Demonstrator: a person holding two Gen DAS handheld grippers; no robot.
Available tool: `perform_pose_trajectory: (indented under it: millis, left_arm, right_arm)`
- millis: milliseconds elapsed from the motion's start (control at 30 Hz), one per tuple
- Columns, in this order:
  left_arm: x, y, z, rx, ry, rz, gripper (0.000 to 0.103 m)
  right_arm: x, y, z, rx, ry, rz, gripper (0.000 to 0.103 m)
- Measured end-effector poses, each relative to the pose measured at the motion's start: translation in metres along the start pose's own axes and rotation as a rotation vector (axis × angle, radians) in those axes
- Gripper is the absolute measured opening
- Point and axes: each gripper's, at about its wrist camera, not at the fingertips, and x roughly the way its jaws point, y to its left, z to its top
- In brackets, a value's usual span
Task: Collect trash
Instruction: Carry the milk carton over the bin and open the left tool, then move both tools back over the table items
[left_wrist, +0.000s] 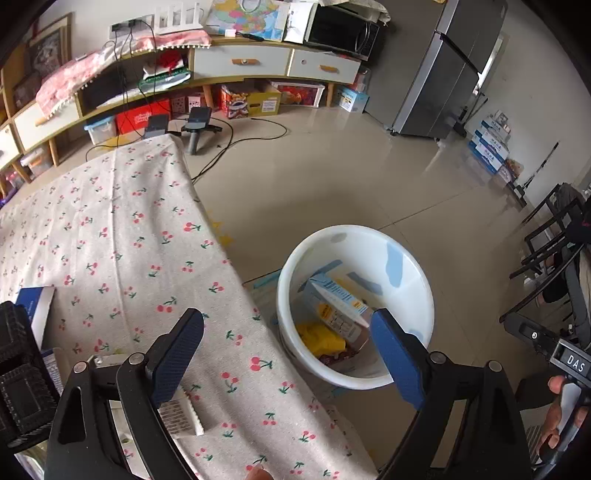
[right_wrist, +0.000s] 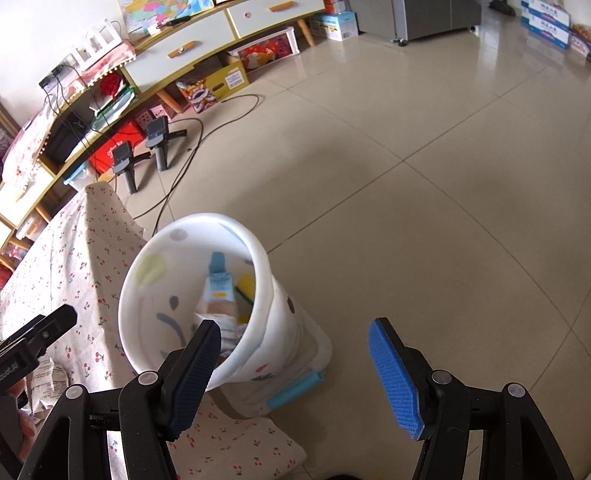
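A white bin (left_wrist: 408, 258) stands on the floor against the table's edge. Inside it lie a blue-and-white carton (left_wrist: 334, 301) and a yellow wrapper (left_wrist: 321, 338). My left gripper (left_wrist: 286, 317) hangs open over the table edge and the bin's near rim, with nothing between its fingers. A white barcoded packet (left_wrist: 181, 413) lies on the cloth under its left finger. In the right wrist view the bin (right_wrist: 260, 258) shows the same carton (right_wrist: 220, 288). My right gripper (right_wrist: 295, 325) is open and empty above the bin's near side.
A cherry-print cloth covers the table (left_wrist: 129, 240), with a blue-and-white box (left_wrist: 37, 306) at its left edge. Cables and two handle stands (right_wrist: 157, 142) lie on the tile floor before a low cabinet (left_wrist: 240, 62). A fridge (left_wrist: 443, 74) and black chairs (left_wrist: 546, 251) stand to the right.
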Motion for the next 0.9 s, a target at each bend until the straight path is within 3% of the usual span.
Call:
perform_pose_trajectory:
  millis: [200,367,900]
  left_arm:
    - [-0.036,0.028,-0.013,-0.013,-0.014,0.028,0.094]
    - [-0.071,0.068,-0.027,-0.057,-0.029,0.057,0.100]
    - [-0.150,0.191,-0.073,-0.206,-0.098,0.185,0.103]
  right_arm:
    - [-0.002,0.019,0.000,-0.031,-0.006,0.017,0.071]
    - [-0.002,0.041,-0.003,-0.069,-0.008,0.034,0.073]
    - [0.008,0.142,-0.023,-0.229,0.011,0.075,0.078]
